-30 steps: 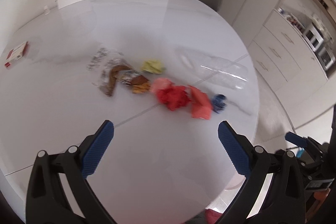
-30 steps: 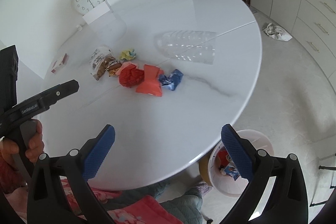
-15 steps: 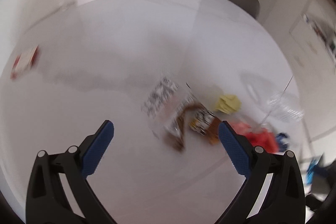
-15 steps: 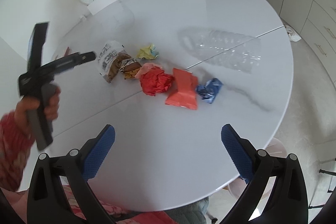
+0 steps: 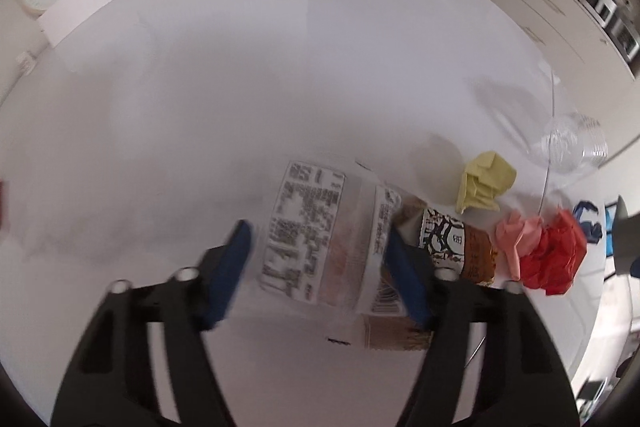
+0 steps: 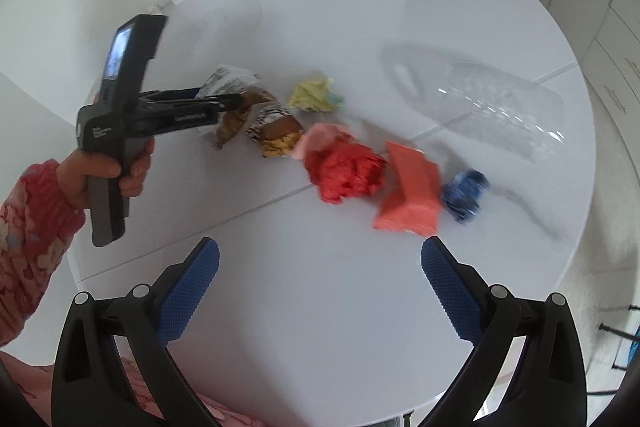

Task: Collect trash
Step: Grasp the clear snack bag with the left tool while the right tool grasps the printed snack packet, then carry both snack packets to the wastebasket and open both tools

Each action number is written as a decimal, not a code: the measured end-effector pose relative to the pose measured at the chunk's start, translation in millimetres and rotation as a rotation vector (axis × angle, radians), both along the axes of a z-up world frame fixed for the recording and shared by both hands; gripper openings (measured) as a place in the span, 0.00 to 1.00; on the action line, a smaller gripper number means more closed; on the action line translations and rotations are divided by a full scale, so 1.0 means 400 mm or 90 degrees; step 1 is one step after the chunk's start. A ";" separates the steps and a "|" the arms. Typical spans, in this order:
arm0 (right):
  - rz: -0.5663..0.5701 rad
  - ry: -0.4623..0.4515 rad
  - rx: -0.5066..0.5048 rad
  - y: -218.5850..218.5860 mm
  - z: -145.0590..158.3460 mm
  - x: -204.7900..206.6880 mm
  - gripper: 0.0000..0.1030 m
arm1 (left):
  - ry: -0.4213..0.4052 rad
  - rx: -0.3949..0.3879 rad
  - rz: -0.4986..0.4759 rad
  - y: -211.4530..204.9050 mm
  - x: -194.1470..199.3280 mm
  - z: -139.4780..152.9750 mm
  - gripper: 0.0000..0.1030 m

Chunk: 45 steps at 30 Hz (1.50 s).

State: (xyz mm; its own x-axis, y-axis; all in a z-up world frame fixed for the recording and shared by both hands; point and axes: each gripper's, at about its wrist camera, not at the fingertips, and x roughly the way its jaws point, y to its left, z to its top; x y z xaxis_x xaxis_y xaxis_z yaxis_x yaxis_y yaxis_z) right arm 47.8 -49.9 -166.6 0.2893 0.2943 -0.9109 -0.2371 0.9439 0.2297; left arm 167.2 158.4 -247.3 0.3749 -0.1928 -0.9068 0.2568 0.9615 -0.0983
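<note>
Fingers point(image 5: 236, 259) half-open, straddling clear wrapper point(image 5: 320, 239)

The round white table point(image 6: 328, 307) carried, ahead of the right tool, a row of litter: clear wrapper point(image 5: 316, 239), yellow wad point(image 6: 314, 96), red wad point(image 6: 344, 169), orange packet point(image 6: 408, 197), blue scrap point(image 6: 464, 195), plastic bottle point(image 6: 488, 107).

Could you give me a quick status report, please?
Left gripper straddling clear wrapper, not clamped. Right gripper open, empty. Brown wrapper crowds the right finger.

Glossy white table point(image 6: 360, 307); crinkled clear plastic wrapper point(image 5: 320, 239); crumpled red paper point(image 6: 344, 171); ribbed transparent plastic bottle point(image 6: 480, 103); textured blue pads point(image 6: 188, 291).
</note>
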 end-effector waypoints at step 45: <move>0.159 -0.028 0.066 0.136 -0.018 0.135 0.37 | -0.106 -0.062 0.147 0.102 -0.293 0.244 0.54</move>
State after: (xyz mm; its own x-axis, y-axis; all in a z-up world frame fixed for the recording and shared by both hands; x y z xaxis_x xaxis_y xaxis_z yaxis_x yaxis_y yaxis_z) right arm 101.8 4.4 -173.8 0.2345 0.4520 -0.8607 -0.4708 0.8274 0.3062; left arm 49.9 199.1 -149.9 0.5615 -0.1681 -0.8102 0.0524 0.9844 -0.1679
